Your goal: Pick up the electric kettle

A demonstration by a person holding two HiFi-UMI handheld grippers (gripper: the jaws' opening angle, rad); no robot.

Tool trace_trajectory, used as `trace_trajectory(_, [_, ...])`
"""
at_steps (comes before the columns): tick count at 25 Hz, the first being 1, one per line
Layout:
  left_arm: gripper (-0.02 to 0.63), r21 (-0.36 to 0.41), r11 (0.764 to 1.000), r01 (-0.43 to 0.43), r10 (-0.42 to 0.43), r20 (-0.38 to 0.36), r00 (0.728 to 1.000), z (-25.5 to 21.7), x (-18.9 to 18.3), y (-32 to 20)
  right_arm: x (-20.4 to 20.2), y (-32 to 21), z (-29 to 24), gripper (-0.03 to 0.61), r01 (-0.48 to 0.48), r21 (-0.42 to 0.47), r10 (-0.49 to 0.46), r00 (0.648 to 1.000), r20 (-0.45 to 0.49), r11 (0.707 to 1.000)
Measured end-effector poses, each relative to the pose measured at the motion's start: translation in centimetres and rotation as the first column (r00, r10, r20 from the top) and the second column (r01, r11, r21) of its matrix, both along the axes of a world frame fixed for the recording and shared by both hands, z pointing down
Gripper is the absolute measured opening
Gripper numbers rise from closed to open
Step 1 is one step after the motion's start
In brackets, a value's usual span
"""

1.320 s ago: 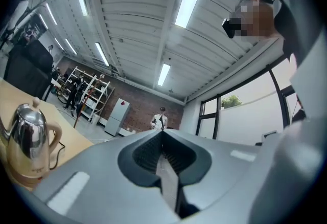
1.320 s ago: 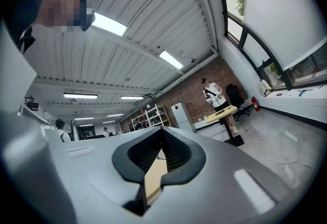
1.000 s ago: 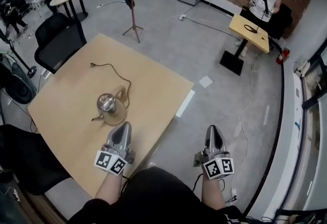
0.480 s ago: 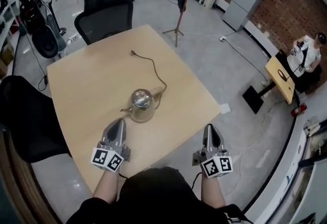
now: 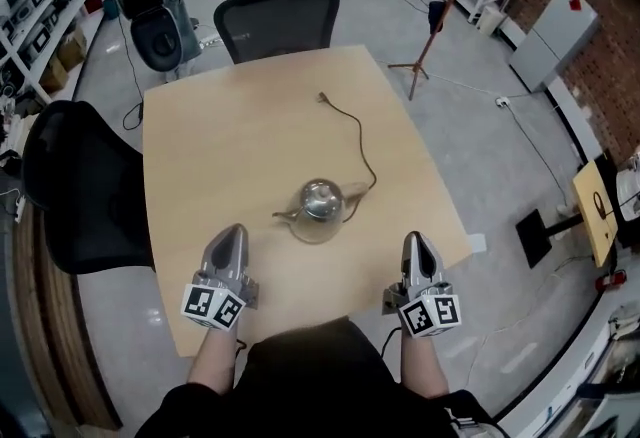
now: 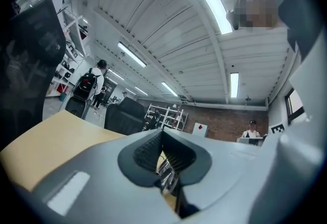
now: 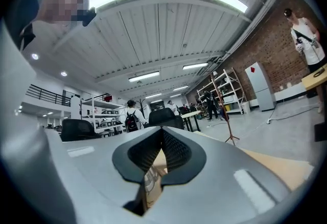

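The electric kettle (image 5: 320, 210), shiny and metal-lidded, stood upright ahead of and between the left gripper (image 5: 233, 231) and right gripper (image 5: 415, 239), touching neither. Its spout pointed toward the left gripper's side, and its cord (image 5: 362, 148) trailed farther away.

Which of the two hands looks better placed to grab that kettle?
Probably the right gripper: the kettle seems to turn its handle toward it, its spout toward the left gripper. Both are shut, short of it.
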State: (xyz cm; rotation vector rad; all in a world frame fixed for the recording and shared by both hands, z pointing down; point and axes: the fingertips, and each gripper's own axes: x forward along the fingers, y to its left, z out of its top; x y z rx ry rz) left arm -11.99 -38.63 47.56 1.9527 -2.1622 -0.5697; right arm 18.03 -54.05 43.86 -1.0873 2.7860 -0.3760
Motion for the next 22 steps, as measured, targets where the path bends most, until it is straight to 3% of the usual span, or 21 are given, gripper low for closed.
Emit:
trace_trajectory(6, [0.0, -0.026, 0.996, 0.08, -0.079, 0.015, 0.997, 0.3, 0.5, -1.5, -1.7, -4.8, 1.4, 0.002, 0.086, -0.015, -0.087, 0.995, -0.051, 0.996])
trace_trajectory(12, [0.003, -0.121, 0.98, 0.155, -0.156, 0.002, 0.988, 3.0, 1.5, -1.8, -4.1, -6.9, 4.9, 0.012, 0.191, -0.062, -0.199, 0.967, -0.158, 0.98])
trace_trajectory(16, [0.058, -0.172, 0.967, 0.188, -0.197, -0.04, 0.98, 5.2, 2.4, -1.7, -5.2, -6.9, 7.2, 0.055, 0.262, -0.108, -0.279, 0.94, -0.197, 0.959])
trace_trajectory(22, [0.158, -0.209, 0.954, 0.215, -0.245, -0.126, 0.961, 7.7, 3.7, -2.5, -7.0, -6.2, 10.8, 0.127, 0.379, -0.157, -0.409, 0.864, -0.292, 0.912])
